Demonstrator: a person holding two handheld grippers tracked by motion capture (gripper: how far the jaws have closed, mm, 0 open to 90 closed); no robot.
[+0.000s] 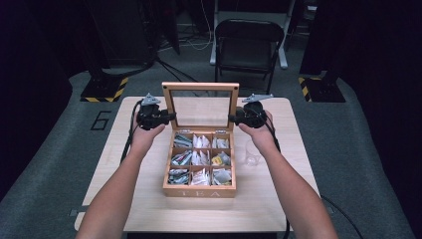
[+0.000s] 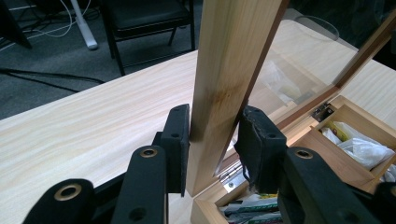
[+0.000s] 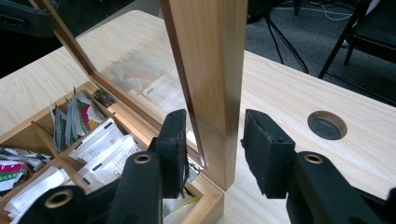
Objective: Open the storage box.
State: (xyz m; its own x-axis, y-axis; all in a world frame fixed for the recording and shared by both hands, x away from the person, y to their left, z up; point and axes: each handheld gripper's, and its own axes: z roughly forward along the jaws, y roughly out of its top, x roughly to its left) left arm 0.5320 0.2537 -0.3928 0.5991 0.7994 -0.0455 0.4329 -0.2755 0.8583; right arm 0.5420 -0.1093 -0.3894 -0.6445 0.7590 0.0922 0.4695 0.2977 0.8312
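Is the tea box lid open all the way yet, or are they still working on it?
The glass lid of the tea box already stands upright, so the tea bags show. The left gripper is shut on the lid's side rail. The right gripper straddles the other rail with a gap at one pad. Letting go probably remains.

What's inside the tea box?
The tea box has nine compartments in a three-by-three grid, each holding tea bags in white, green, yellow and red wrappers. Bags stand or lie packed together, so the compartment floors and any lower bags are covered.
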